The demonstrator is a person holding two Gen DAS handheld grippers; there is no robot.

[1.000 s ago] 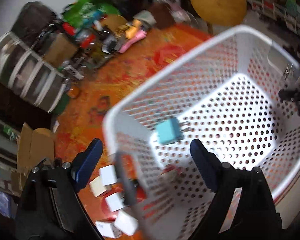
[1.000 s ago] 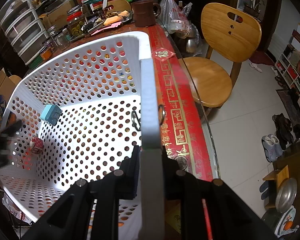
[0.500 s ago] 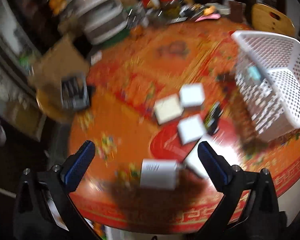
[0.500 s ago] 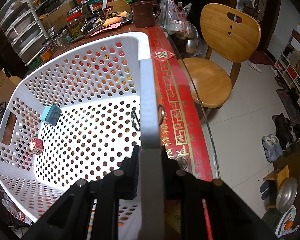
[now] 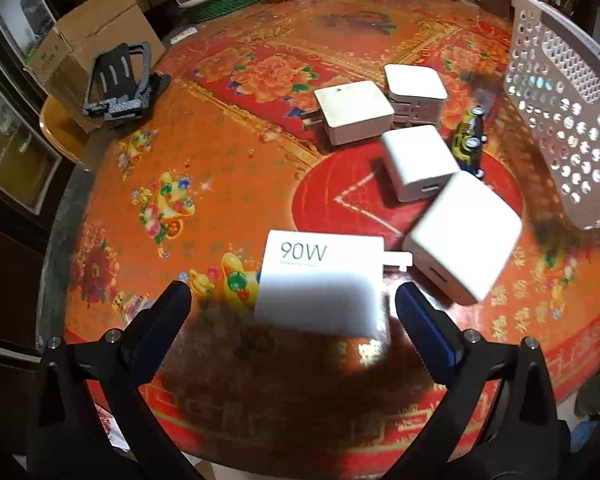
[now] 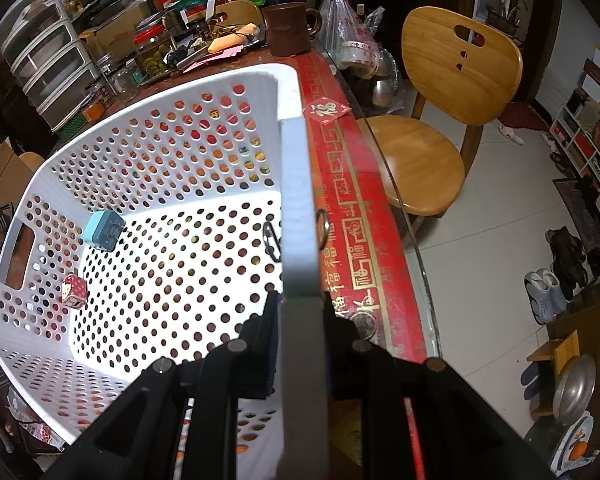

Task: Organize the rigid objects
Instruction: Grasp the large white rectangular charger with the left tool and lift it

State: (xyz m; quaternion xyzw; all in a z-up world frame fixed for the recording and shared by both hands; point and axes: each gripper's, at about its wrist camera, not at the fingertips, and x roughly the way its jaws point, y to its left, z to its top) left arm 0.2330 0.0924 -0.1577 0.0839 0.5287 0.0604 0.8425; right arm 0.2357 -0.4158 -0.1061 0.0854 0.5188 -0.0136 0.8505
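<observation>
The basket (image 6: 172,184) is pinched by its rim in the right gripper (image 6: 300,300), jaws closed tight on the white wall, probably so it's kept tipped and steady near the table's (image 5: 204,168) right edge while stuff gets dropped in; a blue plug (image 6: 104,230) and a small red cube (image 6: 75,291) are already sat inside. The left gripper (image 5: 292,300) is held wide open and empty, lined up either side of the charger (image 5: 320,280) by the table's near edge; it's a flat white block marked 90W, prongs pointed right, with four more white blocks bunched just beyond it.

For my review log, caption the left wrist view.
Open left gripper above 90W charger; four more chargers and basket beyond.
</observation>
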